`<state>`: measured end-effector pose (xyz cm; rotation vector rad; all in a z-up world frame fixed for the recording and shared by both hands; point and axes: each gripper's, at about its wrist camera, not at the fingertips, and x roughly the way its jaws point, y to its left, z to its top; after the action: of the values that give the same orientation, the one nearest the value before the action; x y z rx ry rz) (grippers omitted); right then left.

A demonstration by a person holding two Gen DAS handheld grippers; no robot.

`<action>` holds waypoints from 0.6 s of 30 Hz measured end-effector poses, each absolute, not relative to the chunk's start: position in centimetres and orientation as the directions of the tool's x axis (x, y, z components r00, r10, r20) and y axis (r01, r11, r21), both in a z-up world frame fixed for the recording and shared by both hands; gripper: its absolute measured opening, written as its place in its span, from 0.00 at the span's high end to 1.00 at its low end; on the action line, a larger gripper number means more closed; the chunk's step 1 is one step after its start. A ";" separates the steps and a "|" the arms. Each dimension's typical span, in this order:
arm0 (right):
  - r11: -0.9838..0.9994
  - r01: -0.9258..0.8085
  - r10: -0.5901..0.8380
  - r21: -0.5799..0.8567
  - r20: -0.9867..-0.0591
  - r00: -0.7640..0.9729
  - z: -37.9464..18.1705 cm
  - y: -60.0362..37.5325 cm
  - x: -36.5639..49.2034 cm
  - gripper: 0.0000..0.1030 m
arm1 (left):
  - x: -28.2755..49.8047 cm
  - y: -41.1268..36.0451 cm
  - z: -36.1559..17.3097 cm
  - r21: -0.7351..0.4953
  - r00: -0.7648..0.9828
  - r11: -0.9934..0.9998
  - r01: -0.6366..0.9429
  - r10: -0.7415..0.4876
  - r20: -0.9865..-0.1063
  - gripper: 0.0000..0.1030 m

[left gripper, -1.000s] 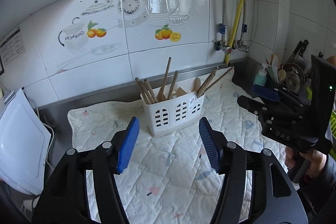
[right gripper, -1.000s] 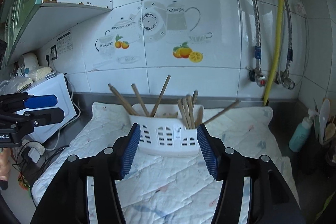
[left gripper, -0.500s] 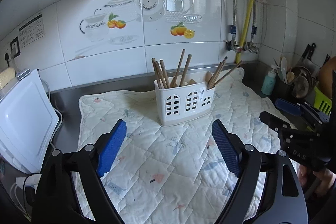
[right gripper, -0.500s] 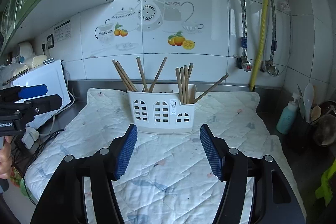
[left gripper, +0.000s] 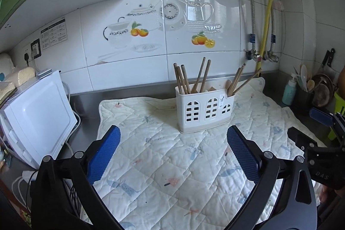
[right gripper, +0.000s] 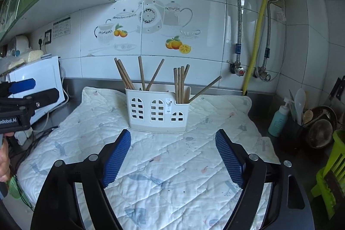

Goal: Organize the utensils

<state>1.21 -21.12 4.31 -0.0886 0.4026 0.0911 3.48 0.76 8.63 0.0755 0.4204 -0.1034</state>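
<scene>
Bench: steel, mostly covered by a quilted mat. On the mat, toward the back wall, stands the white utensil caddy, at 12 o'clock from the right gripper and about 1 o'clock from the left gripper.

Both grippers: jaws spread wide, nothing between the pads, each held above the mat short of the caddy. Left gripper is also seen at 9 o'clock in the right wrist view.

Contents: wooden chopsticks fan loosely in the left compartment. A tighter bunch stands in the right one, where one stick leans far out toward 2 o'clock. Whether the sorting is complete cannot be told.

Judgement on the step: if the leaning stick is next, approach from above, close on its upper shaft, lift along its own axis. The caddy looks light and could tip or slide on the soft mat; the left gripper could steady its left wall.

Room: open mat in front of the caddy. Clutter at 3 o'clock (soap bottle, pans, green rack). White appliance and cables at 9 o'clock.
</scene>
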 end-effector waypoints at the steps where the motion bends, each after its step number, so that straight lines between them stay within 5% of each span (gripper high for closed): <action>1: 0.992 -0.108 0.074 -0.063 -0.402 0.912 4.1 -21.2 1.2 0.22 | 3.4 0.8 8.5 0.051 0.908 0.992 0.116 -0.085 -0.411 0.05; 18: 0.996 -0.088 0.092 0.030 -0.479 0.873 1.2 -22.9 1.8 0.10 | 2.6 1.7 4.7 0.018 0.900 0.997 0.076 -0.061 -0.432 0.05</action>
<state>1.75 -22.86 1.19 0.0072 0.5009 0.0939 2.63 1.75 4.72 0.0352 0.4454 -0.0710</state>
